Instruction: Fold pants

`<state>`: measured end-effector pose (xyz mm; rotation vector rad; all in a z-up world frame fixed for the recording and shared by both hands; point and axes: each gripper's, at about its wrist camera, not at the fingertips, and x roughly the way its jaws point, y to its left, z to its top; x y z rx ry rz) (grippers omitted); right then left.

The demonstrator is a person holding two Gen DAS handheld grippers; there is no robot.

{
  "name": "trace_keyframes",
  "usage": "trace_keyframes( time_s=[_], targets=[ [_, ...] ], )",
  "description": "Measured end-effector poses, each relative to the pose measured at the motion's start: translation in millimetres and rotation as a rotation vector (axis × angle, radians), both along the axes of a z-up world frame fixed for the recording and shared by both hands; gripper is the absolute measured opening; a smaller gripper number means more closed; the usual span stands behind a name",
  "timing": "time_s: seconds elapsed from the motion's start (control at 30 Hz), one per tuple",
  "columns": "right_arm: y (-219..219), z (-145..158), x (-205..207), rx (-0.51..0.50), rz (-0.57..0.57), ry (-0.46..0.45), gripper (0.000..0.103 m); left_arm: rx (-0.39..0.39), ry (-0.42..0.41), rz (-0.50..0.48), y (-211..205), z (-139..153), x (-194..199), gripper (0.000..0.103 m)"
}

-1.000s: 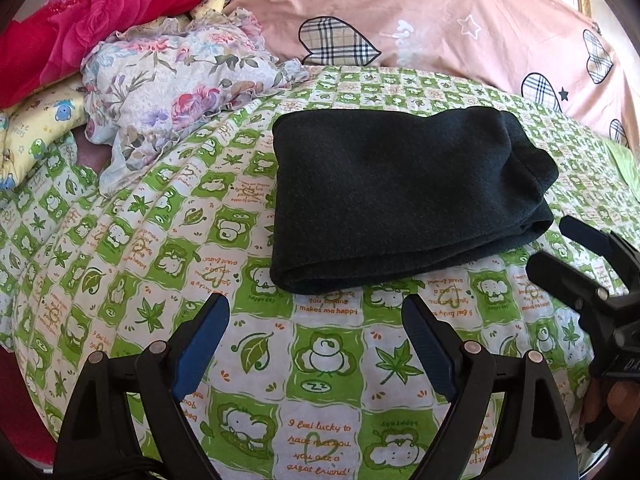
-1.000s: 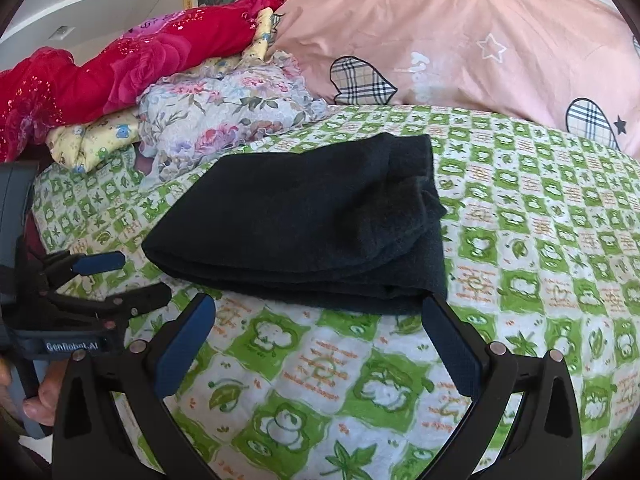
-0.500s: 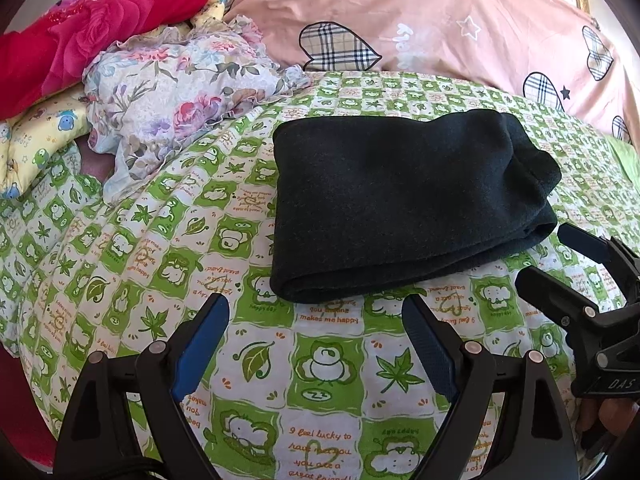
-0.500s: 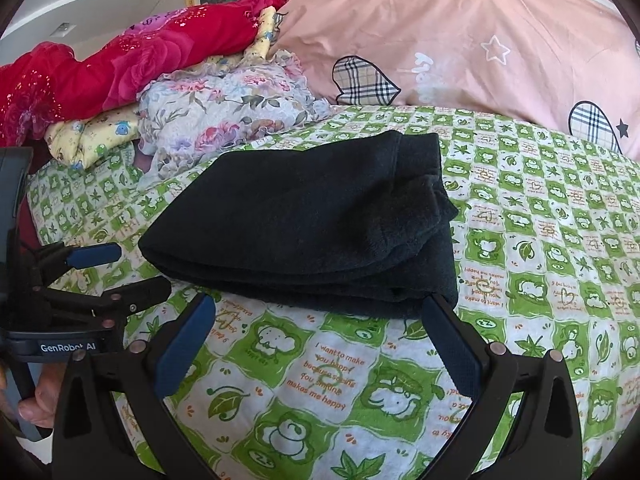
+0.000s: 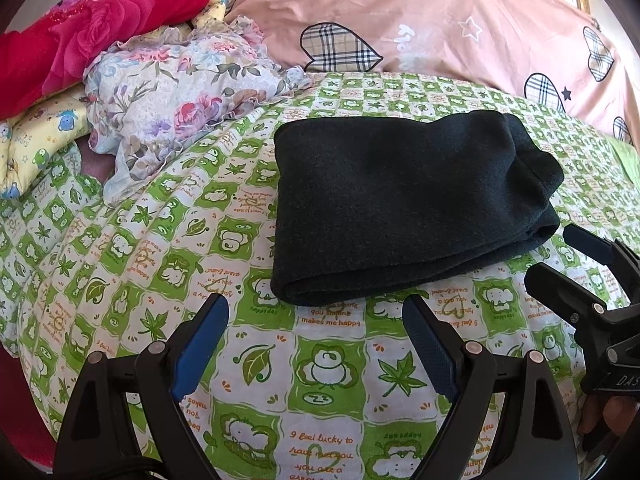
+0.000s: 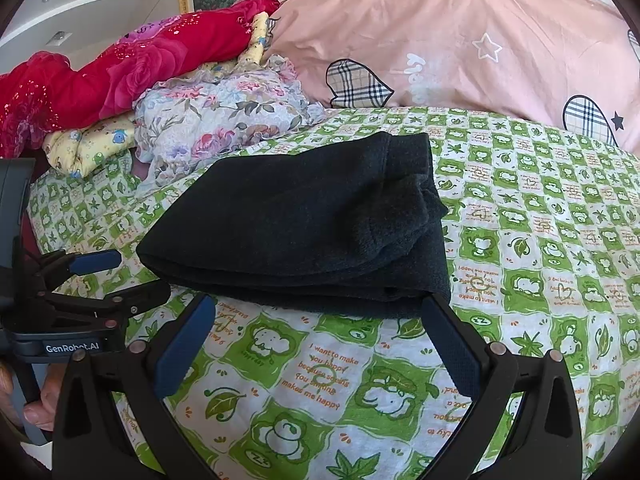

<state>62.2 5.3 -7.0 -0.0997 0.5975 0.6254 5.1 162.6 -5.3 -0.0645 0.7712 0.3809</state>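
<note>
The dark pants (image 5: 404, 204) lie folded in a flat rectangular stack on the green-and-white bed sheet (image 5: 320, 364); they also show in the right wrist view (image 6: 304, 232). My left gripper (image 5: 316, 320) is open and empty, just short of the stack's near left edge. My right gripper (image 6: 316, 320) is open and empty, just short of the stack's near right edge. The right gripper shows at the right of the left wrist view (image 5: 576, 264). The left gripper shows at the left of the right wrist view (image 6: 120, 276).
A floral cloth (image 5: 180, 92), a red blanket (image 5: 80, 44) and a yellow pillow (image 5: 36, 136) are piled at the back left. A large pink quilt (image 5: 440, 24) lies along the back. The sheet (image 6: 560, 240) stretches out to the right of the pants.
Both grippers have drawn back slightly and lifted a little. The pants have not moved. Both grippers stay open.
</note>
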Motion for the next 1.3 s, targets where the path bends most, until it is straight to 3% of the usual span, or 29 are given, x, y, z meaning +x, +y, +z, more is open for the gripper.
trace_keyframes(
  time_s=[1.3],
  targets=[
    [-1.1, -0.5, 1.0, 0.003, -0.001, 0.006, 0.103, 0.014, -0.002, -0.02, -8.4, 1.9, -1.6, 0.09]
  ],
)
